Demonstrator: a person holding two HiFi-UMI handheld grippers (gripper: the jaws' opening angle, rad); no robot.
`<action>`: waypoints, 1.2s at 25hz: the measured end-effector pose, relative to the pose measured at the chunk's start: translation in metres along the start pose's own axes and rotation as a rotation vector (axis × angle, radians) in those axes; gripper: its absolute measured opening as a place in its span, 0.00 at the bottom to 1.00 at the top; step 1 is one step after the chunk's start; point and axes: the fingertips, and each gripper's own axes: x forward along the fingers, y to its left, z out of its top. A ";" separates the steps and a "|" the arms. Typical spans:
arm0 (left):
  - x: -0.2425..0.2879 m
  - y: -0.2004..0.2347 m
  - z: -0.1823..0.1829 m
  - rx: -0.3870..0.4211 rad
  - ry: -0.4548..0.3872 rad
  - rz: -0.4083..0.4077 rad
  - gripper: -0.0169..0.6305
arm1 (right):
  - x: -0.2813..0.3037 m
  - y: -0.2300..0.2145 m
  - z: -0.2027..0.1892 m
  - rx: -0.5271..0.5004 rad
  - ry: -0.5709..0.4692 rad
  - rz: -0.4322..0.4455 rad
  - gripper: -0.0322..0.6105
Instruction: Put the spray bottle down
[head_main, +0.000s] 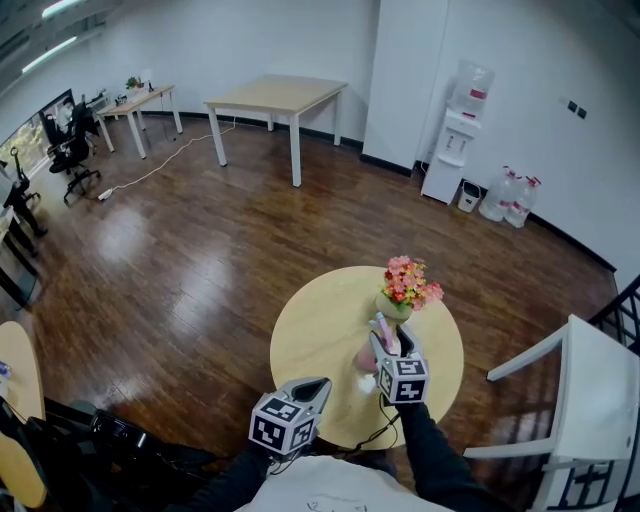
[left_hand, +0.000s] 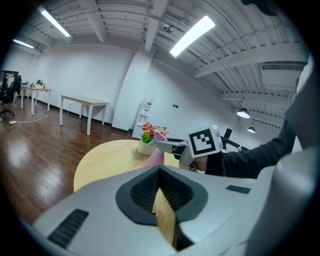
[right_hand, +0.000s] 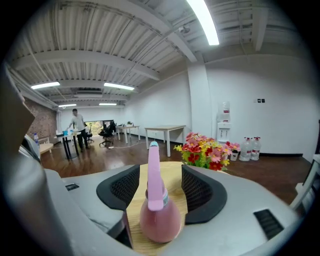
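The spray bottle (right_hand: 160, 220) stands upright on the table (head_main: 320, 330), flowers (head_main: 410, 283) at its one o'clock, with the right gripper (right_hand: 160, 172) jaws released around it to leave it resting, while the left gripper (left_hand: 160, 172) jaws are clenched and empty.

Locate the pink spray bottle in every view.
Head view: bottle low, right of centre, on the table.
Left gripper view: bottle at centre, just below the flowers.
Right gripper view: bottle at bottom centre, upright.
Shared landmark: the flowers, close beside it in all three.
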 end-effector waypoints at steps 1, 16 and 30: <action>0.002 0.000 0.001 0.000 0.001 -0.004 0.01 | -0.010 -0.003 0.001 0.024 -0.017 -0.010 0.40; 0.023 -0.020 0.022 0.052 -0.006 -0.089 0.01 | -0.128 -0.025 0.038 0.063 -0.137 -0.121 0.03; 0.023 -0.032 0.034 0.072 -0.028 -0.103 0.01 | -0.126 0.001 0.040 0.086 -0.130 -0.006 0.03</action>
